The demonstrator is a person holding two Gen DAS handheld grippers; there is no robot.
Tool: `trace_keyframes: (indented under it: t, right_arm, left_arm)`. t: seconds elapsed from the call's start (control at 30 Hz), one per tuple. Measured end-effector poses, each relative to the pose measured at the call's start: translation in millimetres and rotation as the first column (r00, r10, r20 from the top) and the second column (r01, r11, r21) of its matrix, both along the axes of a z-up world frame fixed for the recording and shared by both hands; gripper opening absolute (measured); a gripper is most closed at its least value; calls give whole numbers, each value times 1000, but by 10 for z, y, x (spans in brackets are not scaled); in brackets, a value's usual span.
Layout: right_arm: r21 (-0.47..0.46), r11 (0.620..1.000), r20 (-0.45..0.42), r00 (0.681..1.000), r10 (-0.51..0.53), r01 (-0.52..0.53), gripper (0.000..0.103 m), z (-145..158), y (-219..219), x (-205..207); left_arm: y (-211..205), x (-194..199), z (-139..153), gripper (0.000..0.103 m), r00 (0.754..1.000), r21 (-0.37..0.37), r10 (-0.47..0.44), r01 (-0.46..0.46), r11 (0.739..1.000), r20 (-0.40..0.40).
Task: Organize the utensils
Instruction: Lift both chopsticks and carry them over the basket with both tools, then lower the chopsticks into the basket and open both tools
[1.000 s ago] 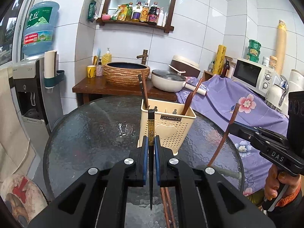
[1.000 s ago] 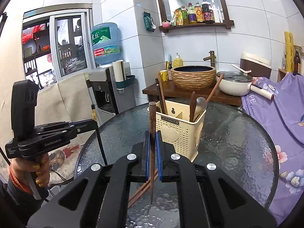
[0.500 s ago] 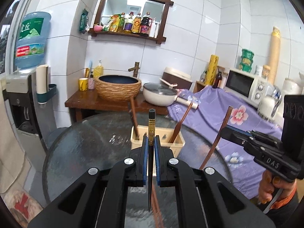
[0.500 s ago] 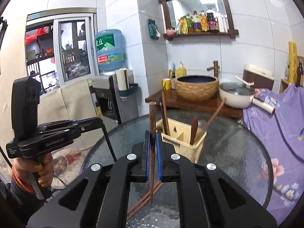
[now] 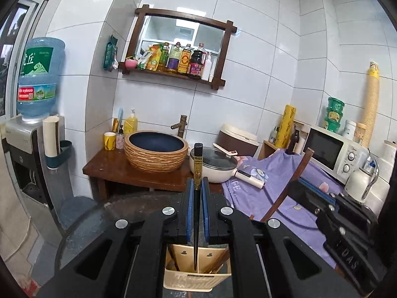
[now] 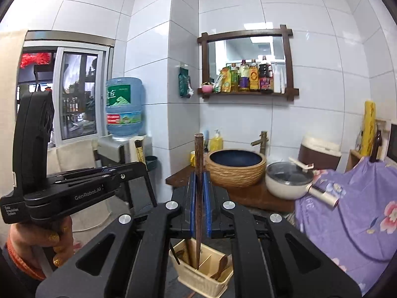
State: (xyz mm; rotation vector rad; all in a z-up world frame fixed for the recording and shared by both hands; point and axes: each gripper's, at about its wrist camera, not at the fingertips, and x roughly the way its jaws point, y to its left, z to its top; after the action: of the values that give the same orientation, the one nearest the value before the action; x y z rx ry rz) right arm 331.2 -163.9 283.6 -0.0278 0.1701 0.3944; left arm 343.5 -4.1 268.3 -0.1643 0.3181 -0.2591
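Two grippers, each clamped tight on one upright chopstick above the cream plastic utensil basket (image 5: 196, 279): left gripper (image 5: 197, 188) grips a black gold-banded chopstick (image 5: 197, 166), right gripper (image 6: 198, 183) a brown wooden chopstick (image 6: 198, 154), its tip seemingly inside the basket.

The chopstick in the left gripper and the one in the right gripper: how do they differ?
The left gripper's chopstick is black with a gold patterned band near its top; the right gripper's chopstick is plain reddish-brown wood. The black one has a squared top end; the brown one's top looks rounder. Both stand upright, clamped between blue pads, tips pointing down over the cream utensil basket.
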Motion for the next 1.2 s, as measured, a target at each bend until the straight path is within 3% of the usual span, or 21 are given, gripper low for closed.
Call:
trace_keyframes:
  t: [0.57, 0.9, 1.1, 1.17, 1.2]
  right_arm:
    - [-12, 999, -154, 987, -40, 38, 7, -1070, -5, 507]
    - [-1, 998, -189, 980, -55, 56, 7, -1317, -37, 575]
    - [-7, 997, -182, 980, -77, 77, 7, -1337, -51, 569]
    - [-8, 997, -176, 981, -78, 78, 7, -1340, -59, 553]
    - [-9, 996, -168, 982, -85, 85, 8, -1340, -68, 538]
  left_arm:
    - [-173, 457, -1111, 6, 983, 67, 26, -14, 998, -183]
    - [-110, 501, -1384, 6, 971, 73, 30, -13, 997, -236]
    - [-75, 426, -1390, 7, 976, 70, 19, -4, 998, -217]
    - [-72, 344, -1357, 13, 981, 87, 26, -9, 996, -193]
    - [-59, 283, -1339, 24, 984, 89, 25, -10, 996, -178]
